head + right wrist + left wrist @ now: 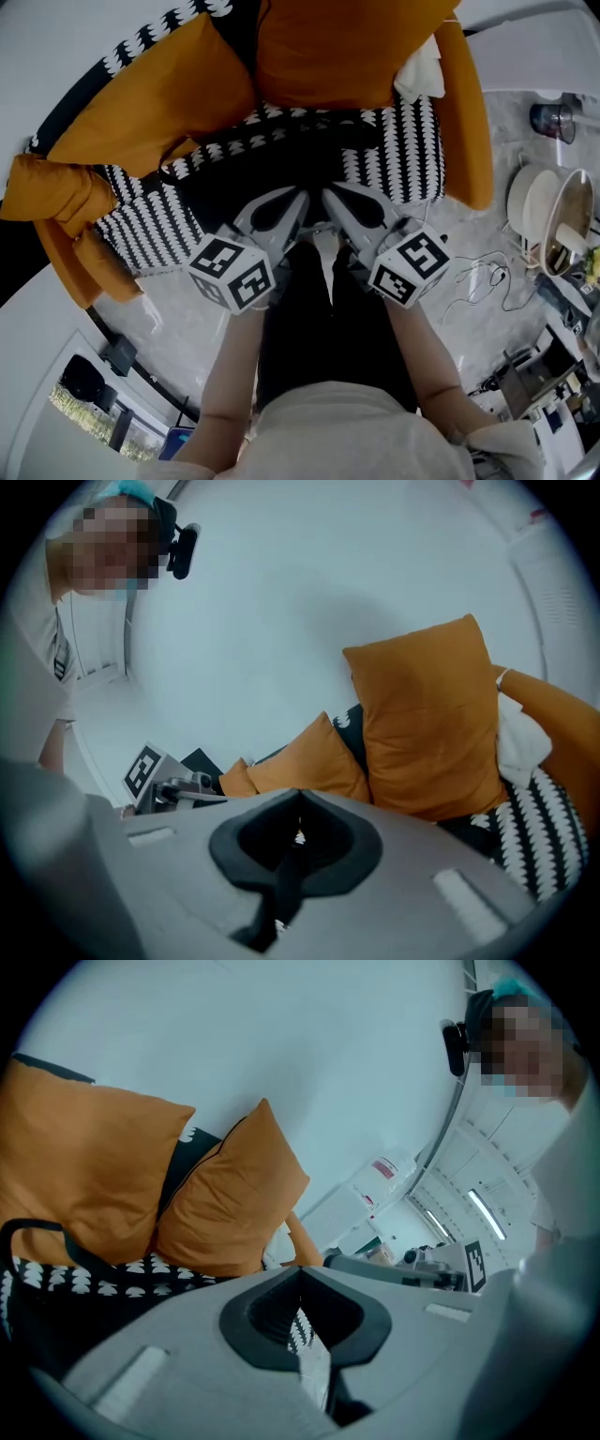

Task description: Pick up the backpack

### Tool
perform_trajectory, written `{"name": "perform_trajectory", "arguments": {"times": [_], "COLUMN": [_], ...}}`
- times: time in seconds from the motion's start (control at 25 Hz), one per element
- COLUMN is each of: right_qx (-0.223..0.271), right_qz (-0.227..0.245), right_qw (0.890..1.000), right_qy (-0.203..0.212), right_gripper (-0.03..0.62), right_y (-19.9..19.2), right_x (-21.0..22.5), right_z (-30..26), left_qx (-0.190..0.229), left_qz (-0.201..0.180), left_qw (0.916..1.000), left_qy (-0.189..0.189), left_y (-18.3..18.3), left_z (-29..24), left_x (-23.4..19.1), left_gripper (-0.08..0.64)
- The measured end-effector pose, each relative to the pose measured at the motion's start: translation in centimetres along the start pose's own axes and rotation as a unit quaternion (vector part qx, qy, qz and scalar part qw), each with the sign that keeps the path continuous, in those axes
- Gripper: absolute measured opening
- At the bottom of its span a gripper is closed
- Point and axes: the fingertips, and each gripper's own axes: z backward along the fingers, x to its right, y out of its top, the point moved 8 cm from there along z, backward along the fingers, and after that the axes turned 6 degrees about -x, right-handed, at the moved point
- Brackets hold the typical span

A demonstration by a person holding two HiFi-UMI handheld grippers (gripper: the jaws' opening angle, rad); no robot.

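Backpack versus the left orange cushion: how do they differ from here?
The backpack is plain black; the left orange cushion is bright orange. The backpack lies low on the patterned seat cover, nearest the person; the cushion leans up behind it, farther back. Both sit in the same armchair.

The cushions are orange, the sofa black-and-white patterned, the backpack black.
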Motion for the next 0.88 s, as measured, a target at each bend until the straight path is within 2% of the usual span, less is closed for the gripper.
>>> {"name": "perform_trajectory", "arguments": {"times": [0.32, 0.56, 0.68, 0.88], "right_qx": [-0.007, 0.015, 0.002, -0.011], "right_qz": [-0.023, -0.044, -0.054, -0.07], "right_qw": [1.0, 0.998, 0.997, 0.996], "right_qy": [-0.008, -0.04, -0.048, -0.057], "right_gripper": [0.003, 0.003, 0.003, 0.003], "right_y": [-1.8, -2.5, -3.7, -5.8], "right_x": [3.5, 5.9, 7.0, 8.8], "right_z": [-2.2, -3.1, -3.5, -3.9], "left_qx": [-0.002, 0.012, 0.016, 0.009], "left_qz": [0.007, 0.014, 0.025, 0.02], "left_qw": [0.9999, 0.9997, 0.9994, 0.9996], "left_qy": [-0.012, 0.018, 0.02, 0.019], "left_y": [-1.6, -2.9, -3.7, -4.5], "left_z": [-3.8, -4.9, -5.9, -7.7], "left_x": [-2.5, -4.3, -5.0, -5.8], "left_gripper": [0.008, 0.008, 0.008, 0.008]}}
